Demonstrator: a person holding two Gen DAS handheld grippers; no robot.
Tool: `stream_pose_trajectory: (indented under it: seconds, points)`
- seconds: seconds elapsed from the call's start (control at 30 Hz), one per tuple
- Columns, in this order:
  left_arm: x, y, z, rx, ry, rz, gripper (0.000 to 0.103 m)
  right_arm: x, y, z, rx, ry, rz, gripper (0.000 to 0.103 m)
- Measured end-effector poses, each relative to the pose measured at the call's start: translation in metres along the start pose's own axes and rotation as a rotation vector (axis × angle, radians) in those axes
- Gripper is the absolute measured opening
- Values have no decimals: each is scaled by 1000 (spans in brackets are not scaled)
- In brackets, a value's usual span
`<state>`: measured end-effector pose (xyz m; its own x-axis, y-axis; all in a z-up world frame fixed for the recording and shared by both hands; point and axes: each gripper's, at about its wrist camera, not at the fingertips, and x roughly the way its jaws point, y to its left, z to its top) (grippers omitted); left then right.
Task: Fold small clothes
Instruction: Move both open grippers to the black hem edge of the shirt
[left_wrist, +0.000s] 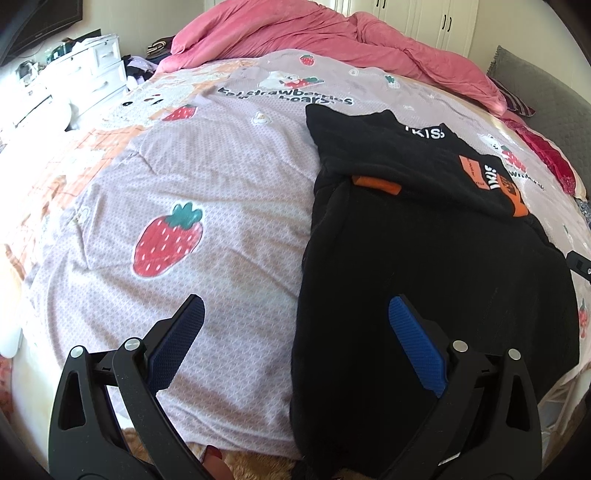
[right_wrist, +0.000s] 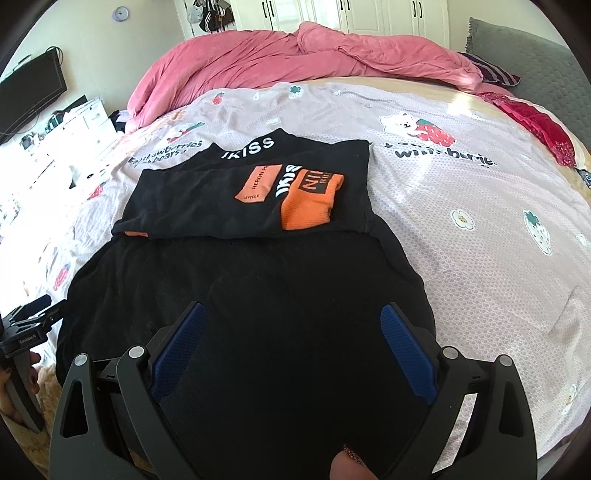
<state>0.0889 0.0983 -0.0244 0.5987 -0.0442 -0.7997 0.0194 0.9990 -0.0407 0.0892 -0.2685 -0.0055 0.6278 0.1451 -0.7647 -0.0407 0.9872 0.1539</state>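
A black garment (left_wrist: 424, 266) with orange patches and white lettering lies flat on the bed, its sleeves folded across the chest; it also shows in the right wrist view (right_wrist: 251, 280). My left gripper (left_wrist: 295, 310) is open and empty, above the garment's left edge near the hem. My right gripper (right_wrist: 291, 317) is open and empty, above the garment's lower part. The left gripper's body (right_wrist: 26, 332) shows at the left edge of the right wrist view.
The bed sheet (left_wrist: 207, 177) is lilac with strawberry prints. A pink duvet (right_wrist: 295, 55) is bunched at the far side. Red cloth (right_wrist: 539, 129) and a grey cushion (right_wrist: 532, 74) lie at the right. White drawers (left_wrist: 92, 70) stand at the left.
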Motion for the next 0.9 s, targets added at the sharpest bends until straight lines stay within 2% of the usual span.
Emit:
stream_pose_trajectory:
  seconds: [0.23, 0.43, 0.67, 0.87, 0.9]
  points:
    - [2, 10, -16, -36, 48, -61, 94, -1, -3, -5, 2, 11, -3, 95]
    - [-1, 11, -27, -36, 53, -82, 94, -2, -6, -9, -2, 24, -15, 95]
    - [-7, 14, -37, -78, 67, -177, 93, -7, -11, -16, -9, 37, -33, 95]
    - [-8, 13, -47, -90, 88, -223, 82, -10, -16, -29, -24, 61, -56, 95]
    - [-8, 12, -50, -84, 91, -225, 76, -10, -18, -31, -19, 64, -59, 95]
